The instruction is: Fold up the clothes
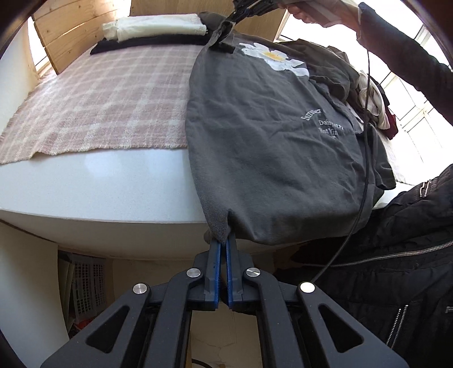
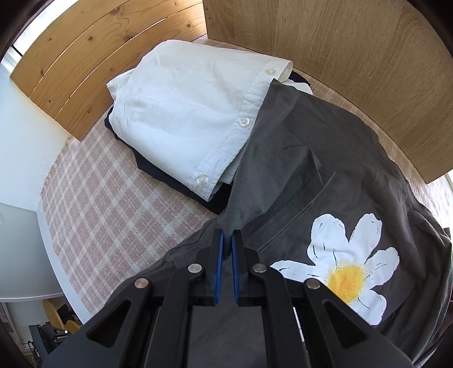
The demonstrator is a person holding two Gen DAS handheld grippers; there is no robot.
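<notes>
1. Left wrist view: the left gripper (image 1: 222, 240) has its blue-lined fingers pressed together on a ribbed corner of the dark grey cotton T-shirt with a white daisy print (image 1: 271, 141), at the near edge of the white table (image 1: 113, 186). The T-shirt lies stretched across the table's right part, its near end hanging over the rim and its left edge overlapping the pink and white checked woven cloth (image 1: 99, 104)
2. Same view, far end: the right gripper (image 1: 236, 15), held in the person's hand (image 1: 314, 14), is clamped on the opposite end of the T-shirt and lifts it off the cloth. A black cable (image 1: 365, 158) runs down over the garment's right side. To the right lies a heap of unfolded clothes (image 1: 365, 93); at the back a folded white shirt (image 1: 158, 27) sits on a folded black garment (image 1: 147, 44)
3. Right wrist view: the right gripper (image 2: 228, 240) has its fingers nearly closed, pinching a bunched fold of the grey T-shirt (image 2: 325, 175) beside the daisy print (image 2: 345, 269). Just ahead, the white buttoned shirt (image 2: 184, 113) rests on the black garment (image 2: 181, 184), and the T-shirt's far edge touches this stack. Wooden panels (image 2: 339, 56) stand behind
</notes>
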